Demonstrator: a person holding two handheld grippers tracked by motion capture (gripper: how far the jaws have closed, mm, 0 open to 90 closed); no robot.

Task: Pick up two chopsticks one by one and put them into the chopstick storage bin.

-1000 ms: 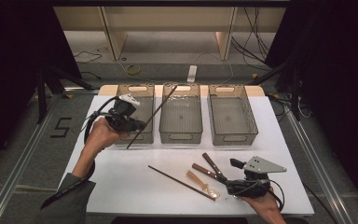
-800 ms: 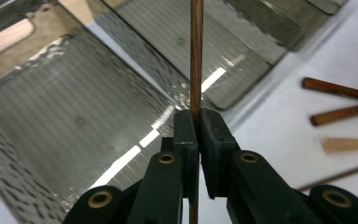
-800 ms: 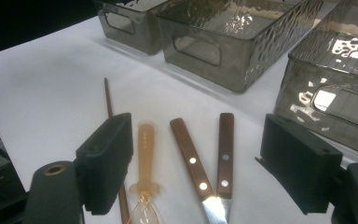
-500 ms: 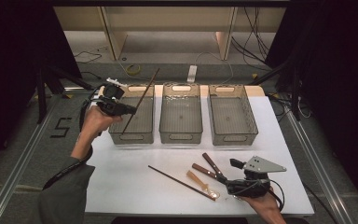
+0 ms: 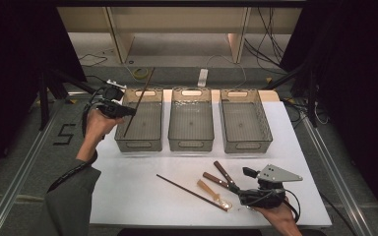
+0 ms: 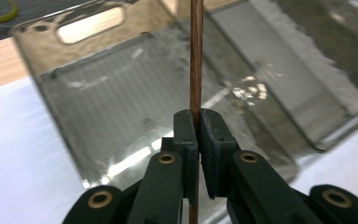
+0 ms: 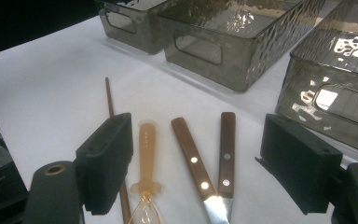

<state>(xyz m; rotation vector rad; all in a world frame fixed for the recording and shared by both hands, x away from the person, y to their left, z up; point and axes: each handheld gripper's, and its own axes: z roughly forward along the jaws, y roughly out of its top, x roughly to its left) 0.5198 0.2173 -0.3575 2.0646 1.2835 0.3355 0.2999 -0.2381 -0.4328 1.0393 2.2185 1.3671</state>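
Note:
My left gripper (image 5: 128, 111) (image 6: 196, 126) is shut on a thin brown chopstick (image 5: 139, 102) (image 6: 196, 60), held over the left smoked-plastic bin (image 5: 139, 142) (image 6: 98, 102). The stick slants up and away past the bin's far rim. My right gripper (image 5: 238, 192) (image 7: 196, 163) rests open near the table's front edge, jaws wide. Between and ahead of its jaws lie a translucent amber spoon (image 5: 209, 189) (image 7: 147, 154) and two wooden-handled knives (image 5: 221, 176) (image 7: 209, 149). A second chopstick (image 5: 189, 192) (image 7: 109, 100) lies on the white table beside them.
Three bins stand in a row across the back half of the white table (image 5: 128, 196): left, middle (image 5: 191, 142) and right (image 5: 246, 145). All three look empty. Wooden shelving and cables stand beyond the far edge; metal rails run along both sides.
My left hand carried the chopstick leftward and farther back, from over the gap between left and middle bins to the left bin's left side. The right gripper stayed still.

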